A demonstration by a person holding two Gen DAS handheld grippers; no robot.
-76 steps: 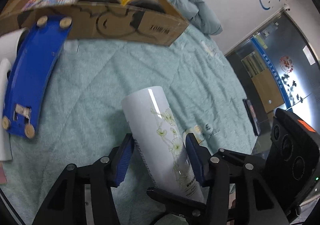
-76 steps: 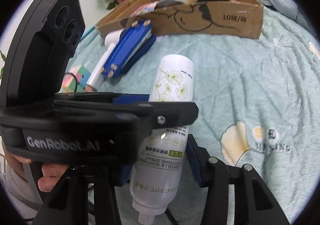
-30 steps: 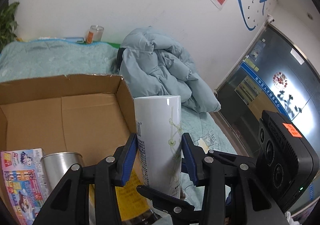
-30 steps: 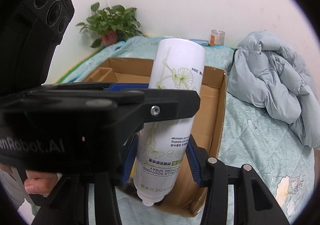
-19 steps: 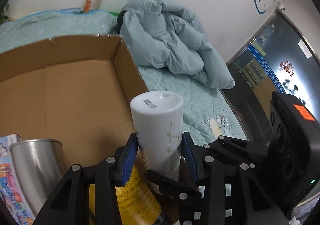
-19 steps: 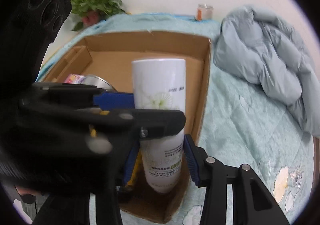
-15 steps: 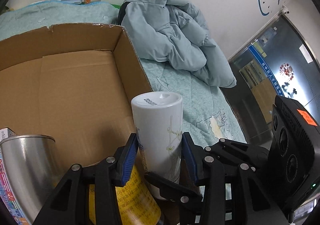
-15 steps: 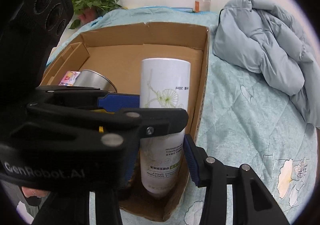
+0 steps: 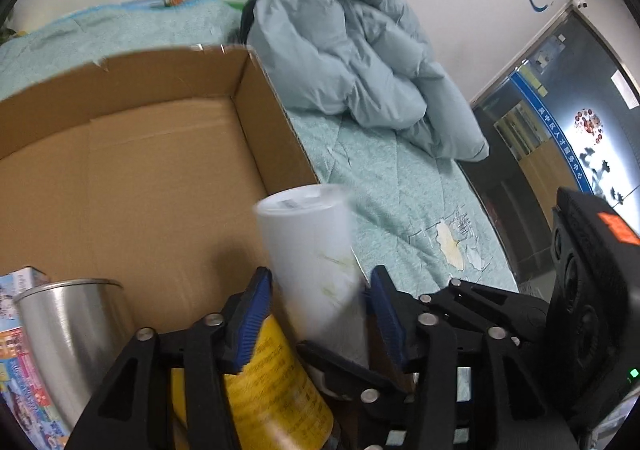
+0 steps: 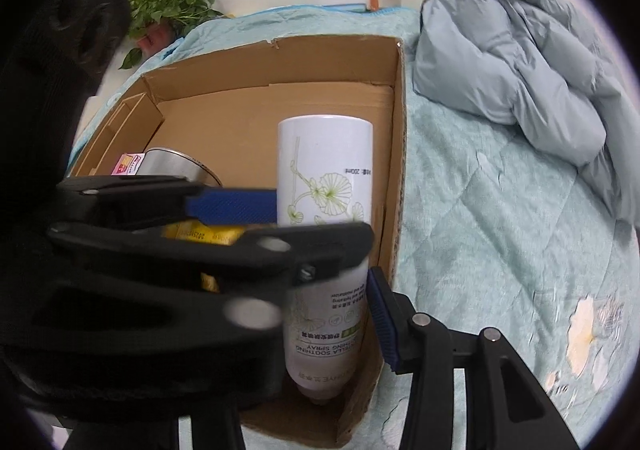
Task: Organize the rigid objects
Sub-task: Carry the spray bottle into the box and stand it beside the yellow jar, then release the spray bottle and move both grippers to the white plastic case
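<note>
My left claw (image 9: 318,314) has just been opening, and the tall white spray bottle with green leaves (image 10: 325,185) stands loose between its blue pads. My right claw (image 10: 320,314) squeezes it low down. The bottle stands nozzle-down in the near right corner of the brown cardboard box (image 10: 276,65), beside the yellow can (image 9: 260,390). I should let go slowly so it stays standing.
</note>
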